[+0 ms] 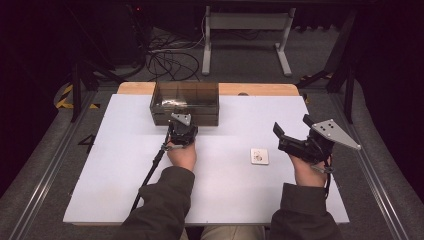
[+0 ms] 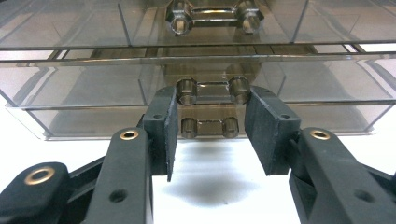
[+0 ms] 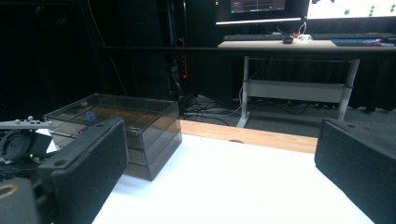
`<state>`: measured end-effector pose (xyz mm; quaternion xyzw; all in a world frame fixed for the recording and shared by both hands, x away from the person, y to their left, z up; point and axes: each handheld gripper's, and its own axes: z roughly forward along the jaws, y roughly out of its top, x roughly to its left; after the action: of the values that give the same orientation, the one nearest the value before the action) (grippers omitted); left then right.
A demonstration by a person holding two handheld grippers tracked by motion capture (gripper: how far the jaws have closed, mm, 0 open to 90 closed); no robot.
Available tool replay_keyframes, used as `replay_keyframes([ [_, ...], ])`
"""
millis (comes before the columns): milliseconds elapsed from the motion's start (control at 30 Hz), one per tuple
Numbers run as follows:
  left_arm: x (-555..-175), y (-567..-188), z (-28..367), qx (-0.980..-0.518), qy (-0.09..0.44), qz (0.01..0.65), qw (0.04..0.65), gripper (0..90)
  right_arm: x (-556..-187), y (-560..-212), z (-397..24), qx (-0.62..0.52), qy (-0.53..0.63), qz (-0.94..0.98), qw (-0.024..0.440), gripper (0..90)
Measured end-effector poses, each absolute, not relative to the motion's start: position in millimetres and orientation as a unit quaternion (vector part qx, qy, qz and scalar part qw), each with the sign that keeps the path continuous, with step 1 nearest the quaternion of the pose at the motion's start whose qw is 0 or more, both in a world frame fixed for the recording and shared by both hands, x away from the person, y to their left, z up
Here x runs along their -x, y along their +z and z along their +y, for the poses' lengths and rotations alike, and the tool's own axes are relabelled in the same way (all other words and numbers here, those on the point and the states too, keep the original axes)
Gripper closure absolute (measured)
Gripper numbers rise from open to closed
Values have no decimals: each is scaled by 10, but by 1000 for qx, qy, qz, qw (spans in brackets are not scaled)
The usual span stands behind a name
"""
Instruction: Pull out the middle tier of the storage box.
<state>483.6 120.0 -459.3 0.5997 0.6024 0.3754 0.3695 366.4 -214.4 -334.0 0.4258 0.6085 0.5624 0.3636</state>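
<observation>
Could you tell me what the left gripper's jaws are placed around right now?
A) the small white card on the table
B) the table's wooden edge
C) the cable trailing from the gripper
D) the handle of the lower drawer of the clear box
D: in the left gripper view, the left gripper has one jaw on each side of the drawer handle on the clear box.

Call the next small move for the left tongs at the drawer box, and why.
Probably close the left tongs a bit more onto the middle drawer's handle, then pull. Their pads flank the handle's two posts, seemingly touching, with the drawer front flush with the smoky drawer box. The right tongs hang open, apart, over the table.
</observation>
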Motion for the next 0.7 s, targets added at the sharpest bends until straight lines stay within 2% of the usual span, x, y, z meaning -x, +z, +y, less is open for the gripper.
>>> replay_keyframes([
  [533, -4727, -4600, 1242, -609, 369, 594, 375, 558, -3661, -3338, -2128, -423, 563, 609, 363, 33],
  [633, -4720, -4601, 1282, -614, 359, 589, 385, 545, -3658, -3337, -2128, -425, 564, 609, 363, 33],
  [700, -4709, -4600, 1301, -618, 356, 583, 389, 499, -3658, -3336, -2128, -423, 564, 609, 364, 33],
])
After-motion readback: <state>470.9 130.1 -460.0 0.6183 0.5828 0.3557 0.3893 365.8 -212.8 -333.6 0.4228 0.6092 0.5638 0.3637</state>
